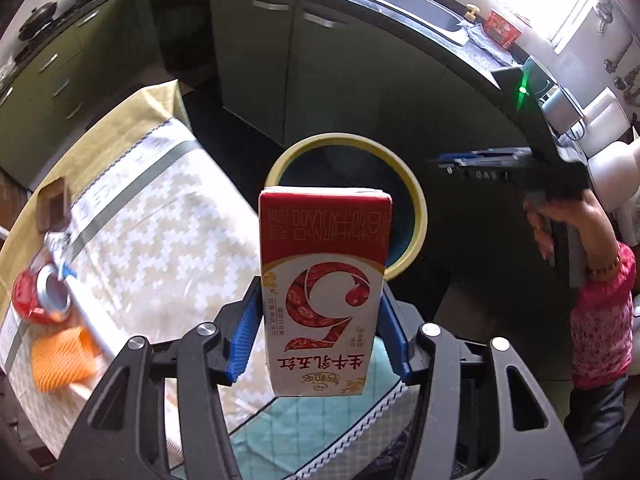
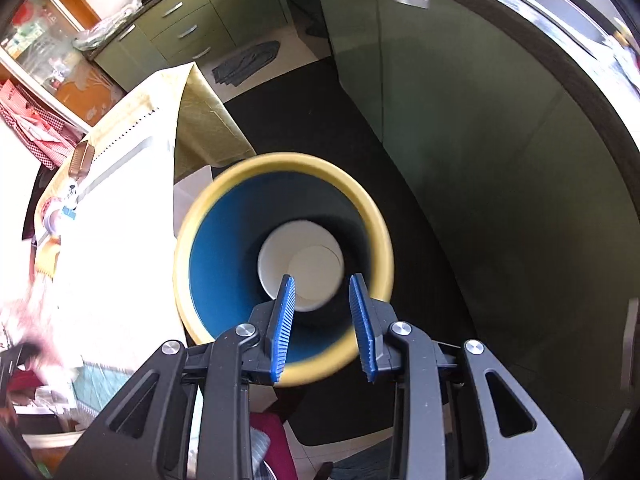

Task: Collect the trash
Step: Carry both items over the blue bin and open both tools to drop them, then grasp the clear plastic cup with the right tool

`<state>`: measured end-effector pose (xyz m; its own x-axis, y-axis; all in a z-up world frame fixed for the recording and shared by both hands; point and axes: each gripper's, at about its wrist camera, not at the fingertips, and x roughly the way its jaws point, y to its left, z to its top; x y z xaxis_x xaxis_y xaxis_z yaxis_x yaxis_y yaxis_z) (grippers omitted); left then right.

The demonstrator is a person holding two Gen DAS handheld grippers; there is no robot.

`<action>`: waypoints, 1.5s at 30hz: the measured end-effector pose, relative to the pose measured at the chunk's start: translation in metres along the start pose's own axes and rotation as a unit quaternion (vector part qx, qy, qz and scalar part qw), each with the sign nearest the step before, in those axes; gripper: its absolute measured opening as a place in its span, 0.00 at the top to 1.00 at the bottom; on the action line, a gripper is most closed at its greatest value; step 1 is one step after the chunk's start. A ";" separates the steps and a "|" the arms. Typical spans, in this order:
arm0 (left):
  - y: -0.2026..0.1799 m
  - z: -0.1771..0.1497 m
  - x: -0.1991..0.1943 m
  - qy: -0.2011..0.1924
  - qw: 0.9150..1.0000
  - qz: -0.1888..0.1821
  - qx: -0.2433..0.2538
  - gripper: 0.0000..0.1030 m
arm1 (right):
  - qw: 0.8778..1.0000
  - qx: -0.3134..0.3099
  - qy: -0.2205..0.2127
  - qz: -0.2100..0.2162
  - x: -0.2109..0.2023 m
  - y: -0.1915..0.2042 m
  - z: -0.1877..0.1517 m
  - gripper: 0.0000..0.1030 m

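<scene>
My left gripper [image 1: 318, 322] is shut on a red and white milk carton [image 1: 324, 280], held upside down in the air just before the yellow-rimmed, blue-lined trash bin [image 1: 416, 216]. In the right wrist view my right gripper [image 2: 322, 320] is open and empty, right over the bin's mouth [image 2: 216, 256]. A white paper cup [image 2: 300, 264] lies at the bin's bottom. The right gripper also shows in the left wrist view [image 1: 472, 164], held by a hand to the right of the bin.
A table with a pale patterned cloth [image 1: 160, 232] stands left of the bin. On it lie a crushed red can [image 1: 40, 292], an orange foam net [image 1: 60, 360] and a small brown tray [image 1: 54, 204]. Green kitchen cabinets [image 2: 460, 120] and a dark floor mat [image 2: 320, 120] lie beyond.
</scene>
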<state>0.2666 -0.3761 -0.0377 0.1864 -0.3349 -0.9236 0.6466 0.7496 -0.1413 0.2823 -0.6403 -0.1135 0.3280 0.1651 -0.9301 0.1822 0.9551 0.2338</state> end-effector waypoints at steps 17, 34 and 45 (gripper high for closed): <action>-0.036 0.072 0.112 0.035 0.999 0.012 0.010 0.48 | 1.000 0.020 -0.004 -0.006 -0.028 -0.047 -0.059 0.71; 0.170 -0.115 -0.145 -0.070 0.978 0.113 -0.162 0.35 | 0.965 -0.230 0.030 0.120 0.020 0.236 0.014 0.59; 0.246 -0.198 -0.144 -0.048 0.969 0.079 -0.227 0.35 | 0.905 -0.405 0.127 0.026 0.068 0.382 0.026 0.30</action>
<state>0.2524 -0.0299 -0.0099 0.3389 -0.2306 -0.9121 0.2160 0.9627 -0.1631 0.3987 -0.2705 -0.0797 0.0742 0.1686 -0.9829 -0.6013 0.7938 0.0908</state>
